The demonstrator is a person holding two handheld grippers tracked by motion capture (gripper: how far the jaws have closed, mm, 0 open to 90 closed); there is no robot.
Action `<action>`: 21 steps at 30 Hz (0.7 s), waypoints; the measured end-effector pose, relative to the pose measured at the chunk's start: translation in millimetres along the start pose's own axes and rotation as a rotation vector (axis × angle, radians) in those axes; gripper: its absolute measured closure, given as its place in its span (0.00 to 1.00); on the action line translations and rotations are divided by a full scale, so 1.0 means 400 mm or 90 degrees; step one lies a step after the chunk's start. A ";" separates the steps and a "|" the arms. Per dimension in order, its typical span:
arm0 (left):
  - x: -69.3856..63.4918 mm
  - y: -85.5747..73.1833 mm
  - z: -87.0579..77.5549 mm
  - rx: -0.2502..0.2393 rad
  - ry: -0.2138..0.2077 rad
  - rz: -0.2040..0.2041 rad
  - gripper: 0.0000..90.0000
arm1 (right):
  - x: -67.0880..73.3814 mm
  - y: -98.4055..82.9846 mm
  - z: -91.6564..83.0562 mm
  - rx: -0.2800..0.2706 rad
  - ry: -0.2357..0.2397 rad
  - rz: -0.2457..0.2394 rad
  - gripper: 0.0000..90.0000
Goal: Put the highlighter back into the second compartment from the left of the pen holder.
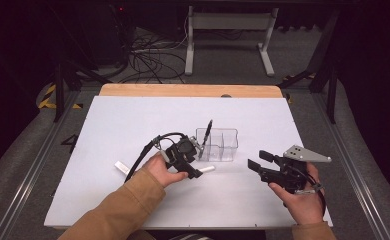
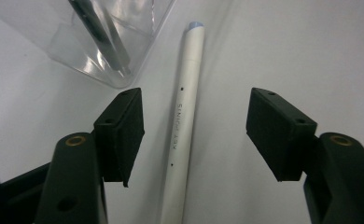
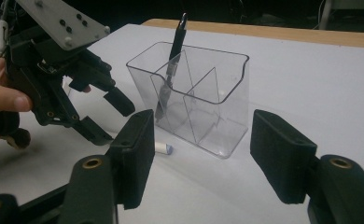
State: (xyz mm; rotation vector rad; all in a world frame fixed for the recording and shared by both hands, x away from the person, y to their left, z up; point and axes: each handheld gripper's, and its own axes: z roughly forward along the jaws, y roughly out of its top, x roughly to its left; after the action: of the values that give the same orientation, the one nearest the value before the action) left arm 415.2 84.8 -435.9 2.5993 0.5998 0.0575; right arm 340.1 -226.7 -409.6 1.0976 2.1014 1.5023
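White bench (image 1: 133,120), wooden far edge; dark room, cables on floor. Two pens: one white pen (image 2: 185,126) lying between left tongs (image 2: 194,135), pads apart from it; one black pen (image 3: 173,65) upright in one clear organizer (image 3: 217,93). Right tongs (image 3: 201,149) open, empty.

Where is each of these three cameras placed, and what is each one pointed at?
High view: above the person's side, looking forward and down on the table; both forearms, left gripper, right gripper.
Left gripper view: rides that gripper, looking down between its open jaws at a white pen.
Right gripper view: rides that gripper, looking level past its jaws at the clear organizer holding a black pen.
Shared: the gripper views both show the organizer and white pen.
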 end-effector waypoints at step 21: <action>-0.006 0.005 0.043 0.072 0.035 0.083 0.72 | -0.002 -0.002 0.002 0.002 -0.003 0.009 0.46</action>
State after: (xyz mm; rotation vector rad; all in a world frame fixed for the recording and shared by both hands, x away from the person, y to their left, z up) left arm 416.5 74.6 -450.1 2.7528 0.4636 0.1413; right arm 340.8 -226.9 -410.7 1.1183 2.0985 1.5011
